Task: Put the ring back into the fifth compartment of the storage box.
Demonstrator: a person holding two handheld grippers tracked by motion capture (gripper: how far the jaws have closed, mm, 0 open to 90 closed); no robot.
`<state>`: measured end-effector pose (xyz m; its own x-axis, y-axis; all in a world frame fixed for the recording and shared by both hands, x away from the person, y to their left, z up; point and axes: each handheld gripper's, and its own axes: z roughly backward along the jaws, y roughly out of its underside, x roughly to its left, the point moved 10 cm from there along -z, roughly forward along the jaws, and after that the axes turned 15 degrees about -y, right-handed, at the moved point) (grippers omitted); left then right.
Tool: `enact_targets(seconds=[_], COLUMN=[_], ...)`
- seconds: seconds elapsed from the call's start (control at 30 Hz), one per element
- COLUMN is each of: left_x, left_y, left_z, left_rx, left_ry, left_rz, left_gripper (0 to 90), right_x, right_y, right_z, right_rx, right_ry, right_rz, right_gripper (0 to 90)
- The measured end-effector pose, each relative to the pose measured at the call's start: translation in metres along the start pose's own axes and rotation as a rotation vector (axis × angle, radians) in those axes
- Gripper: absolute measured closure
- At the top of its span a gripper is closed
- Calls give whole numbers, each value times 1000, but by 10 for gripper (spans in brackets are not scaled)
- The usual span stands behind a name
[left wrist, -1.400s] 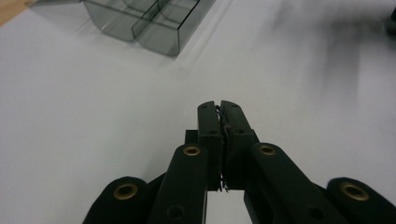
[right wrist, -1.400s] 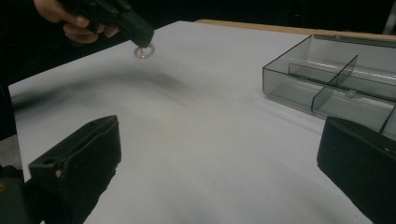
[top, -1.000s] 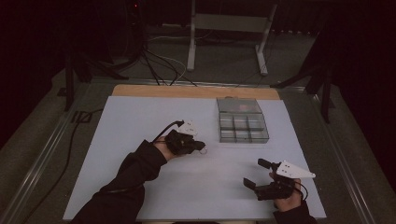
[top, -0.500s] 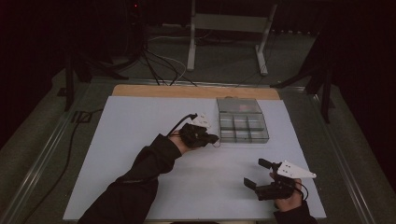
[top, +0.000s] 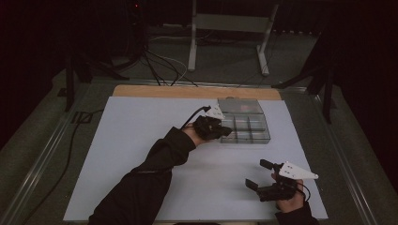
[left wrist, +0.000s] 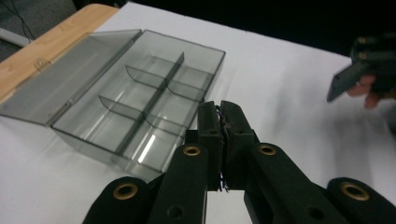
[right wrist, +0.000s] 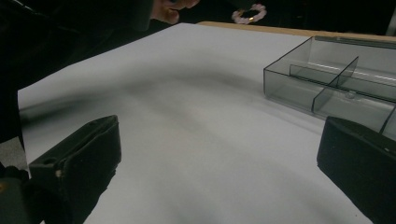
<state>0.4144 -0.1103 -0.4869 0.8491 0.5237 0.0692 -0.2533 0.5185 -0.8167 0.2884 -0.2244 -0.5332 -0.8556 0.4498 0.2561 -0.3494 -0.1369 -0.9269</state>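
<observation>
Left gripper (top: 225, 131): jaws pressed together on a thin purple-flecked strand (left wrist: 221, 125), moved since earlier from mid-sheet to the near-left corner of the clear divided box (top: 245, 127). Box: lid open, long axis running away from the person. Right gripper (top: 257, 174): jaws wide apart, unmoved, near the front edge of the white sheet (top: 126, 140).
</observation>
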Motion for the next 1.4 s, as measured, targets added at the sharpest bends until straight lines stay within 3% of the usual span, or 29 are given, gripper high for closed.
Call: enact_targets(seconds=[0.43, 0.63, 0.8, 0.9, 1.23, 1.27, 1.37, 1.4], left_x=[-4, -5, -3, 0, 11, 11, 10, 10], left_y=[-26, -36, -39, -42, -39, -37, -33, -33], left_z=[-29, -45, -58, -64, -86, -88, -91, -91], left_rx=[-22, -32, -30, -37, -14, -8, 15, 15], left_ry=[4, 9, -17, -18, -75, -72, -88, -88], left_rz=[14, 45, 39, 78, 126, 122, 107, 107], left_gripper=[899, 898, 898, 898, 892, 883, 637, 637], right_x=[1, 1, 1, 1, 2, 2, 2, 2], right_y=[0, 0, -1, -1, -1, -1, -1, 0], right_z=[1, 1, 2, 3, 3, 3, 3, 3], right_rx=[-2, -3, -9, -10, -10, -12, -10, -9], right_ry=[-4, -7, -7, -9, -14, -14, -14, -15], right_rz=[2, -1, -6, -6, -6, -6, -6, -6], right_gripper=[0, 0, 0, 0, 0, 0, 0, 0])
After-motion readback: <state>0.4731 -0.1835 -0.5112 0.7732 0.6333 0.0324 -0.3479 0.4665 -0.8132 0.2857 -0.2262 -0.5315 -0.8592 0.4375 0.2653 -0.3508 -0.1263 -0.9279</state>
